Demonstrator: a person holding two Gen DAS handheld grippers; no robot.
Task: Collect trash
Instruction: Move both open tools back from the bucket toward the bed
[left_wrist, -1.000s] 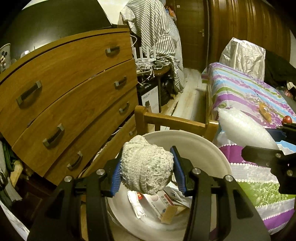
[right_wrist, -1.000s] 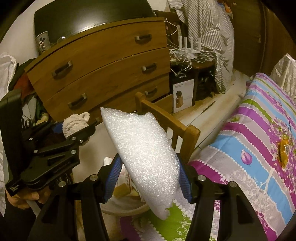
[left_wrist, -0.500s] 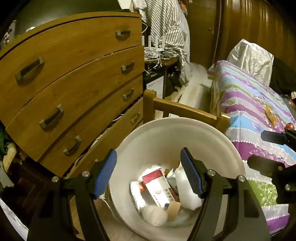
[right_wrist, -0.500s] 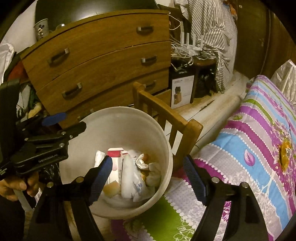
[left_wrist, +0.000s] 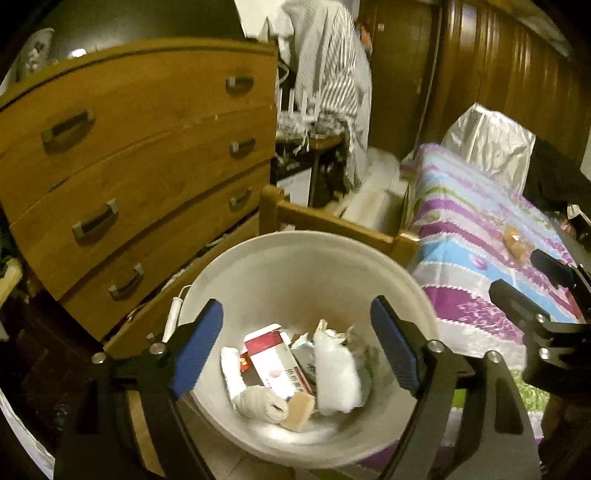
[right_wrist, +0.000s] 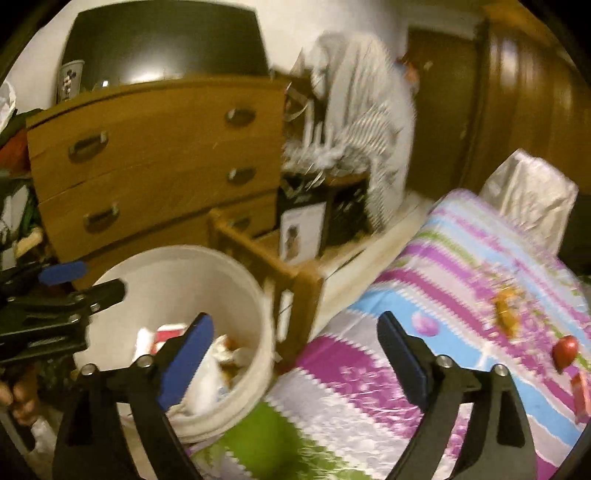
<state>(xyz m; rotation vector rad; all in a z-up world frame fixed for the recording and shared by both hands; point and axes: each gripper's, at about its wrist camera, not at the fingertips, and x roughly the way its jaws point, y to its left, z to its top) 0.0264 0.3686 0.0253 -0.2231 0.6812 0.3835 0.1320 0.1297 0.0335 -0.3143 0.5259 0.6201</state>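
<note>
A white bucket (left_wrist: 295, 266) stands beside the bed and holds trash: a red and white carton (left_wrist: 271, 356), a white plastic packet (left_wrist: 336, 373), a knitted wad (left_wrist: 258, 400). My left gripper (left_wrist: 297, 341) is open and empty above the bucket. My right gripper (right_wrist: 295, 354) is open and empty, over the bed edge to the right of the bucket (right_wrist: 177, 273). On the bedspread (right_wrist: 461, 280) lie an orange wrapper (right_wrist: 506, 310), a red round thing (right_wrist: 565, 349) and a red scrap (right_wrist: 580, 391). The orange wrapper also shows in the left wrist view (left_wrist: 515, 240).
A wooden chest of drawers (left_wrist: 129, 166) stands to the left. A wooden chair back (left_wrist: 332, 225) rises behind the bucket. A silver bag (left_wrist: 487, 144) sits at the far end of the bed. Striped clothes (left_wrist: 328, 74) hang over a cluttered side table.
Both grippers opened: the knitted wad and the white bubble packet dropped into the bucket. Since then the right gripper has swung right, toward the bed.
</note>
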